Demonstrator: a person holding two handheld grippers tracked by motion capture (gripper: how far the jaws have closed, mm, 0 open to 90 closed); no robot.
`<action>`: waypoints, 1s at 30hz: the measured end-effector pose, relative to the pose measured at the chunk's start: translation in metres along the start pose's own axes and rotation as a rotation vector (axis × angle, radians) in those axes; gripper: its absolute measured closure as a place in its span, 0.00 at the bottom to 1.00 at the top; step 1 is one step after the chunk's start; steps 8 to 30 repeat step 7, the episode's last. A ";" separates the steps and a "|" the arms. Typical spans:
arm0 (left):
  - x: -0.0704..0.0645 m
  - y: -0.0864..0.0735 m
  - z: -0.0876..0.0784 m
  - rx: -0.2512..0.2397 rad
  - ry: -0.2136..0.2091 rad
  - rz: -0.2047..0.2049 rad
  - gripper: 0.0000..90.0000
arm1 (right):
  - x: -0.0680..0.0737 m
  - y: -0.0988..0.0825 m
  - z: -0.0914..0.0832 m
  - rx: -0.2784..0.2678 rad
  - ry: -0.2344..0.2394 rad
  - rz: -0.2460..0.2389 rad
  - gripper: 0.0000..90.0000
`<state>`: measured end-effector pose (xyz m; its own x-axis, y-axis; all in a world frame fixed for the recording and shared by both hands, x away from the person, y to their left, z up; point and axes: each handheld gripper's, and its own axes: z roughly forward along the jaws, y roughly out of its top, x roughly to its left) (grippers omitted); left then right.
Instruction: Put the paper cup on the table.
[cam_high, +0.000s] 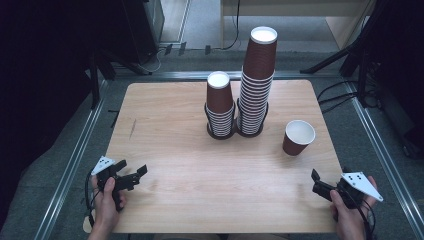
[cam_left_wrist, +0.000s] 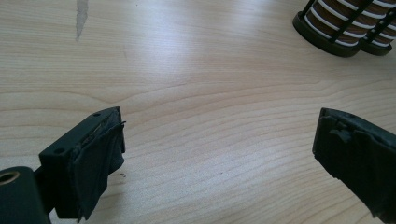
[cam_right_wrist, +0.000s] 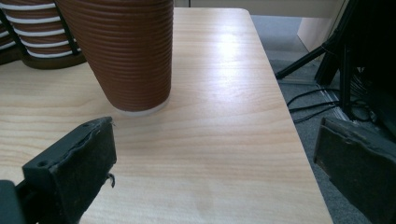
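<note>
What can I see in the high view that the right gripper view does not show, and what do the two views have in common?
The high view alone gives both cup stacks whole, the shorter stack beside the taller stack, plus the left gripper and the single cup's white inside. The right gripper view alone gives that cup's ribbed wall and base close up. Both share the single cup, the table and the open right gripper.

Light wood table (cam_high: 165, 150) – grey carpet floor (cam_high: 200, 20), dark stands (cam_high: 350, 50), cables (cam_high: 335, 95).
</note>
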<state>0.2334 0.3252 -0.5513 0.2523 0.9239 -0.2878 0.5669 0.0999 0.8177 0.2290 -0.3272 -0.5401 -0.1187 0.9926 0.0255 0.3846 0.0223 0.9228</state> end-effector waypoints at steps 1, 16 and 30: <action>0.000 0.000 0.000 0.000 -0.001 0.000 0.03 | -0.001 0.000 -0.001 0.000 0.000 0.009 0.00; 0.000 0.000 0.000 0.005 0.000 0.004 0.03 | -0.009 -0.002 -0.006 0.008 -0.019 0.044 0.00; 0.000 0.000 0.000 0.005 0.000 0.004 0.03 | -0.009 -0.002 -0.006 0.008 -0.019 0.044 0.00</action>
